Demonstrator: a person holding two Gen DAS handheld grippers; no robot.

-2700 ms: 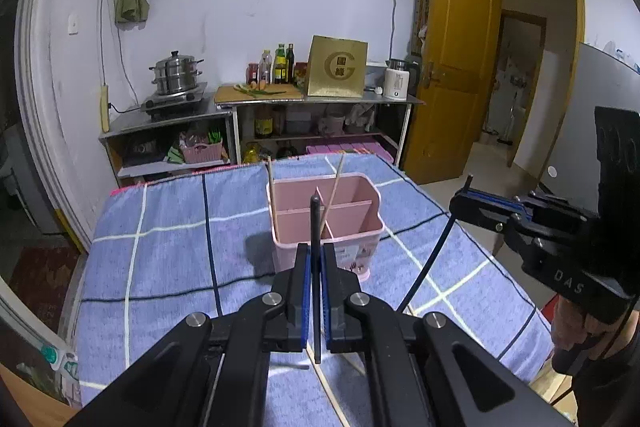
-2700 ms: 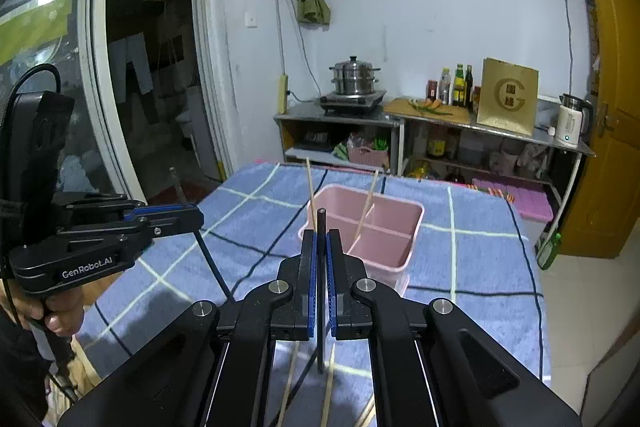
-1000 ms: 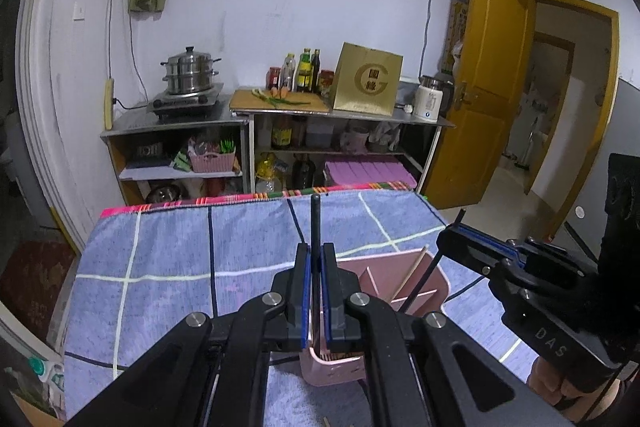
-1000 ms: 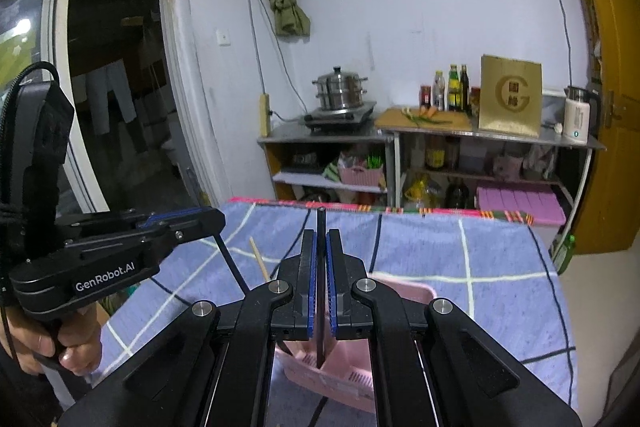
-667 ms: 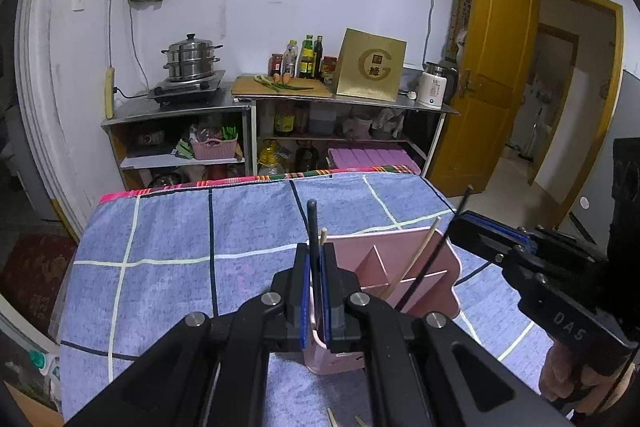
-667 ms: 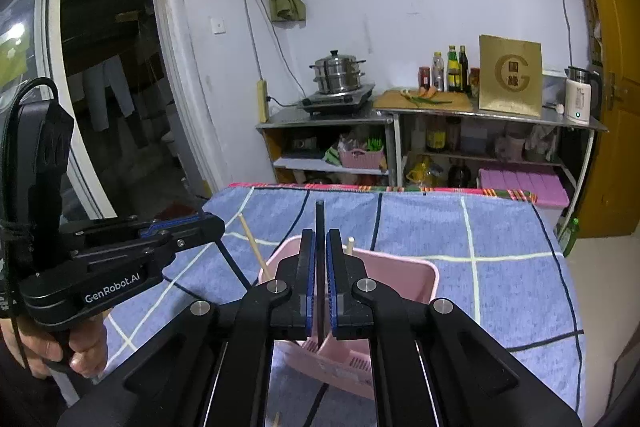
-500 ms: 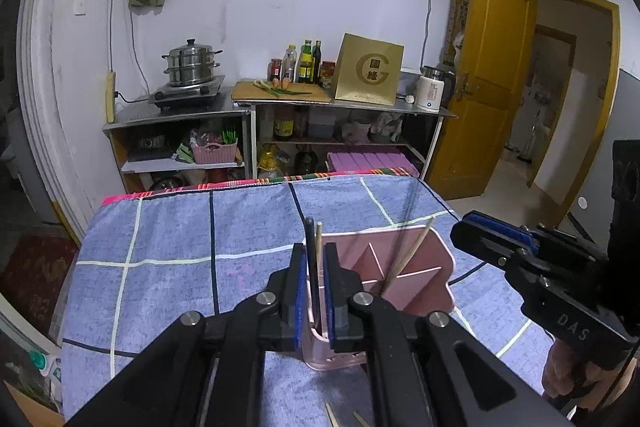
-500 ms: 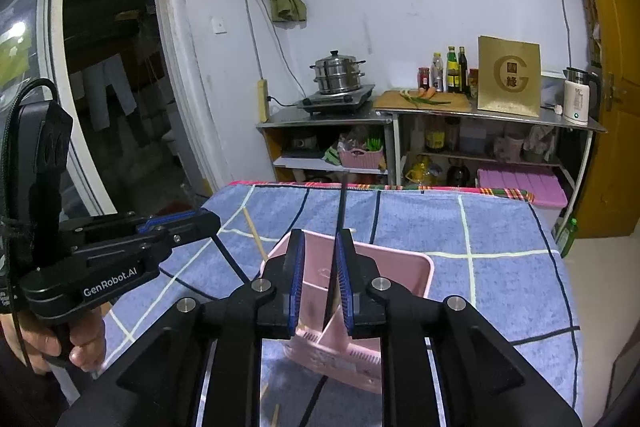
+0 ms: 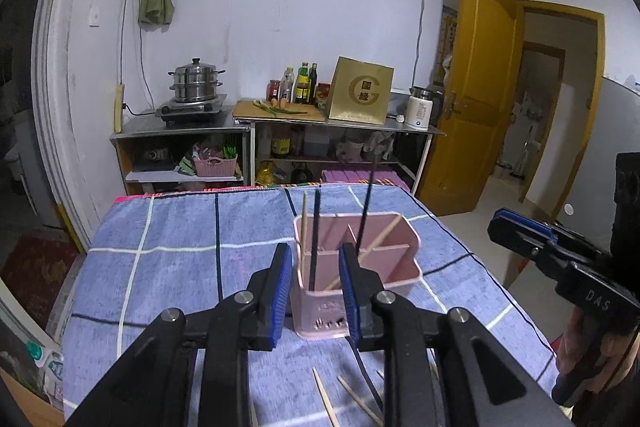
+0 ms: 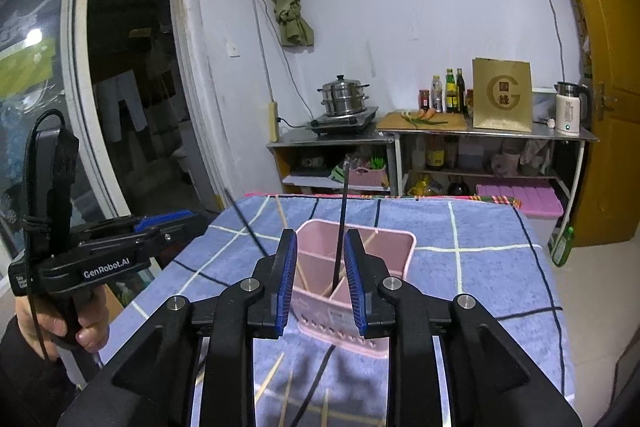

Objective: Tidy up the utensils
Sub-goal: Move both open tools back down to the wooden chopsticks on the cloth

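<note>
A pink divided utensil holder (image 9: 396,251) (image 10: 396,247) stands on the blue checked tablecloth. Black chopsticks (image 9: 315,227) (image 10: 341,223) and wooden chopsticks (image 9: 304,227) stand in its compartments. My left gripper (image 9: 313,291) is open just in front of the holder, with a black chopstick standing free between its jaws. My right gripper (image 10: 320,279) is open too, with a black chopstick leaning in the holder between its jaws. Several wooden chopsticks (image 9: 326,399) (image 10: 270,379) and a black one (image 9: 366,383) lie on the cloth near the front.
The other gripper shows at each view's side: the right one (image 9: 560,259), the left one (image 10: 104,251). The table (image 9: 168,227) ends near a yellow door (image 9: 480,107) on the right. Shelves with a steamer pot (image 9: 196,81) stand behind.
Both grippers carried black chopsticks over the holder, lowered them in and opened. The chopsticks now stand in the holder, let go.
</note>
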